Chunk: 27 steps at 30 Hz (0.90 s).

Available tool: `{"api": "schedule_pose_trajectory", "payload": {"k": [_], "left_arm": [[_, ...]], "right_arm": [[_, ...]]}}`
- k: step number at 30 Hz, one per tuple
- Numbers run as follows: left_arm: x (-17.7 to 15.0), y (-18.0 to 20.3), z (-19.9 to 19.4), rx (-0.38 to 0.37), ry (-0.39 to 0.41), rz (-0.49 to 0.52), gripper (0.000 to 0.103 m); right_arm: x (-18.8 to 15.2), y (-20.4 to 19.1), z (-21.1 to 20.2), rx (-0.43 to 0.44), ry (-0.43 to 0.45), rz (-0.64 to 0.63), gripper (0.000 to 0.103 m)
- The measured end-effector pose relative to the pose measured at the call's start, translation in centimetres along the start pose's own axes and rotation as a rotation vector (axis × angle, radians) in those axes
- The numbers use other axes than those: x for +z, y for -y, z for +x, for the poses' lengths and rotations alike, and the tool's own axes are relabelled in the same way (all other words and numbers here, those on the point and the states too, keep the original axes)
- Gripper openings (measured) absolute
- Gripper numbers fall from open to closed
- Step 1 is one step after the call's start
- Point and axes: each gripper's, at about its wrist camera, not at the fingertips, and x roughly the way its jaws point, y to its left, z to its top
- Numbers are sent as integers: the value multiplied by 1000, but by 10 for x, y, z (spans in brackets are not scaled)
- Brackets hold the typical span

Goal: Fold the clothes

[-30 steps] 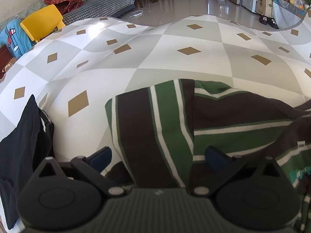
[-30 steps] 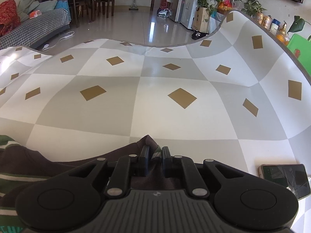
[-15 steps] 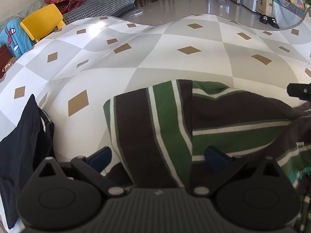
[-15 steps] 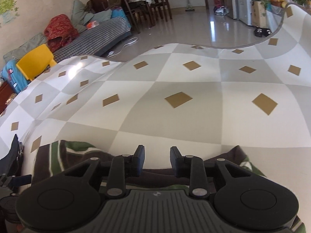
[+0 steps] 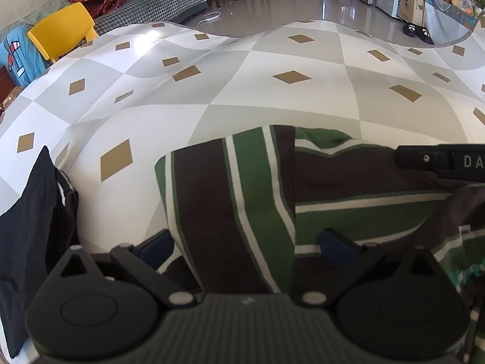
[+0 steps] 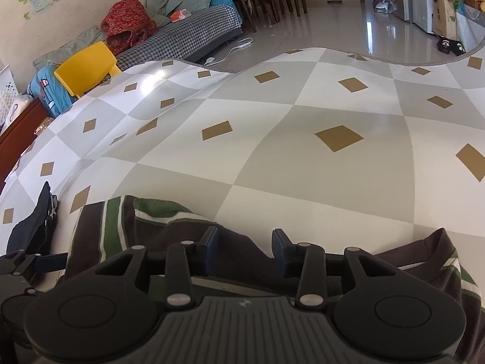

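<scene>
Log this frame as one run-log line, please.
step: fold in progress | striped shirt: partly folded on checked cloth | left gripper: open over shirt | right gripper: open, empty | black garment: aside

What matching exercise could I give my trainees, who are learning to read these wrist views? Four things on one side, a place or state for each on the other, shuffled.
Things:
1. striped shirt
2. black garment
3. yellow chair
4. right gripper

Places or states:
A. beyond the table's far left edge
B. open, above the shirt's upper edge
C. piled at the table's left edge
D. spread on the checked tablecloth, one side folded over so its stripes run crosswise to the rest

Pairs: 1-D, 2-C, 3-A, 4-B
</scene>
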Motion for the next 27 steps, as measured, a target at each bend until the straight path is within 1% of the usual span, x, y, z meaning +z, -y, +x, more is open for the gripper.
{"api": "schedule_pose_trajectory", "payload": {"k": [3,5,7,10,13,19,25,27], "left_arm": [[1,0,1,-4,-4,-5,103],[2,0,1,-5,-5,-8,103],[2,0,2,-6,-4,-7,103],[3,-1,1,-5,-9,-20,103],[5,-5,1,-1,-13,-46,103],[17,-23,-11,16,43,-137,103],[28,-36,-21,20,96,-202,103],[29,-39,-23,22,109,-218,103]], "right_arm": [[-1,-4,2,1,-10,-30,38],[-2,-6,2,8,-10,-46,31],[-2,-8,2,18,-9,-61,22],[-3,-15,-1,18,-2,-113,18],[-6,-25,-6,7,14,-186,16],[-18,-50,-25,-37,76,-374,13],[-38,-74,-43,-29,110,-552,13],[-47,-83,-48,-14,106,-604,13]]}}
